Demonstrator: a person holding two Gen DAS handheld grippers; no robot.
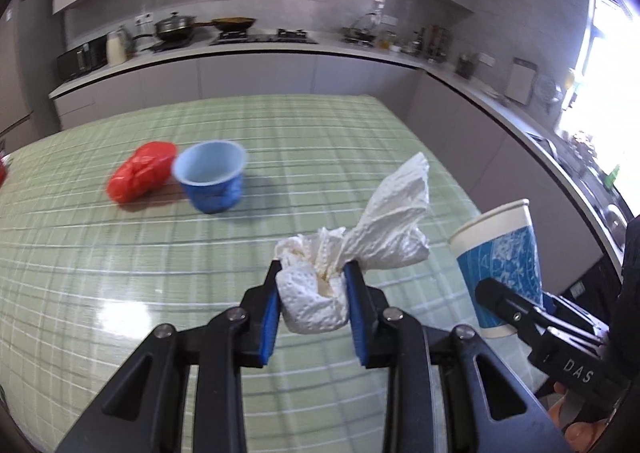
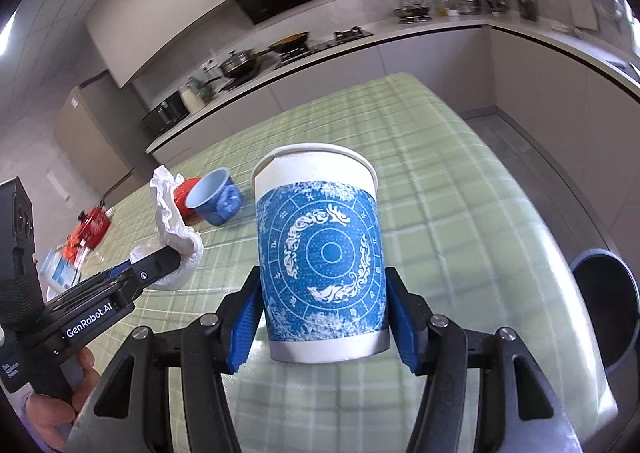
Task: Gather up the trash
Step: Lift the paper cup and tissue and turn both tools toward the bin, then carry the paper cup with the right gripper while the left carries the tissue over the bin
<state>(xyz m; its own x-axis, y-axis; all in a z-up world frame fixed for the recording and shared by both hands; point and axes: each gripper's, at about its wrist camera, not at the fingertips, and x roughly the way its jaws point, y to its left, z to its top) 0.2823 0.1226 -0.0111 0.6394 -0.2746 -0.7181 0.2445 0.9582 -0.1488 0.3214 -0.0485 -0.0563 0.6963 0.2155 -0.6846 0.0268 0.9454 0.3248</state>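
Left gripper [image 1: 313, 273] pinches a white tissue [image 1: 352, 241], held up over the table [image 1: 120, 293]. Right gripper [image 2: 322, 311] squeezes a paper cup [image 2: 320, 253] w/ blue print, near the right edge. Far left: small blue cup [image 1: 211, 177] next to a red bag [image 1: 142, 170]. Dark bin [image 2: 608, 313] sits on the right, by the table.

You see a white paper cup [image 2: 320, 253] with a blue round pattern. Left of it are white tissue [image 1: 352, 249], a blue small cup [image 1: 211, 177] and a red bag [image 1: 141, 170], on the green checked worktop [image 1: 100, 253].
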